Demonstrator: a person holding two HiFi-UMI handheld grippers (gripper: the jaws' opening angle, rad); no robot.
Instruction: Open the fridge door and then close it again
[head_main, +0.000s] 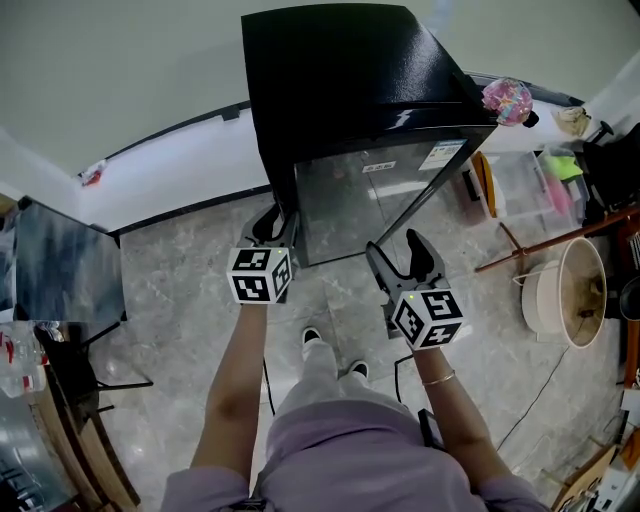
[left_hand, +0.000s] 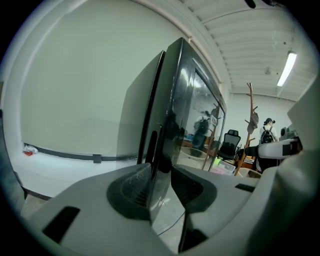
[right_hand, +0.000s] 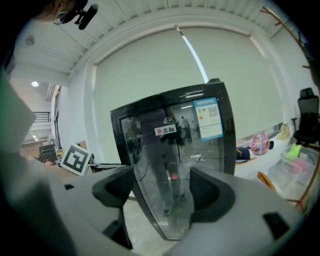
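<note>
Black fridge (head_main: 340, 70) right in front, tall and shiny. Fridge door (head_main: 372, 200) on its near side, glossy like a mirror.

Left claw (left_hand: 161, 182) at the left edge of the fridge door. Squeezed in tight on that edge, with 1 pad on the front of the glass and 1 pad round the side. Holding the door edge and nothing else.

Right claw (right_hand: 162, 192) just in front of the fridge door, toward its lower right part, not touching. Wide open, with nothing held. Only the shiny glass to see through the gap.

As for the door: seems shut, or open by just a tiny crack. Hard to tell which. A thin dark slit between door and fridge body, right beside the left claw, maybe only the seam. No peek inside the fridge from any view.

Most likely the very start of the job: grip on, no pull yet. Could just as well be the very end, with no way to tell from here.

If the start, 2 steps left to do:
1. Swing the door out, away from the fridge.
2. Push it back flat against the fridge until shut.
</note>
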